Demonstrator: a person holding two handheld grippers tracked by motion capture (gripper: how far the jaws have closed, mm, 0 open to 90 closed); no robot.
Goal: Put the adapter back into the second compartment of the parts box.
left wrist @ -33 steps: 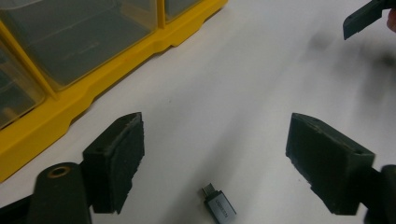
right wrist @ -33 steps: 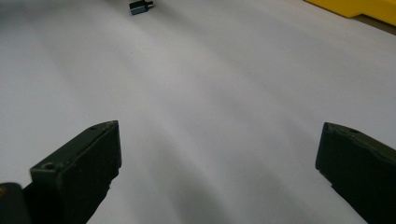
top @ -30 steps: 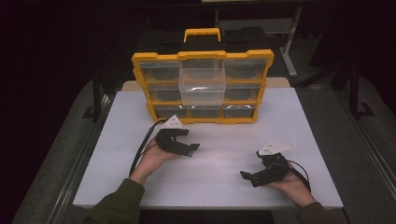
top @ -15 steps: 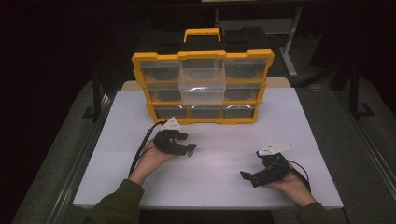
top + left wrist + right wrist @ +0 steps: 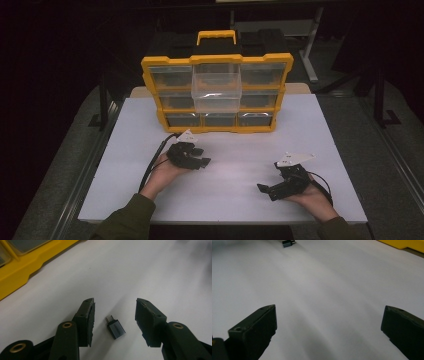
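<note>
Small dark grey USB adapter with a metal plug end [image 5: 115, 327] lies flat on the white tabletop [image 5: 320, 130], between the two black jaws of the left gripper [image 5: 115, 315] and touching neither. Those jaws stand moderately apart and hold nothing. In the high view the left gripper [image 5: 192, 156] sits just in front of the yellow and black plastic organiser case with clear drawers [image 5: 216, 85], whose middle drawer is pulled forward. Compared with a second ago, the left gripper has crept slightly nearer the person and lower on the table; the case is unchanged. The right gripper [image 5: 280, 187] rests well apart at the near right, where it was, its jaws spread wide and empty. Its own view [image 5: 329, 327] shows the adapter [image 5: 288, 243] far off across the table.
</note>
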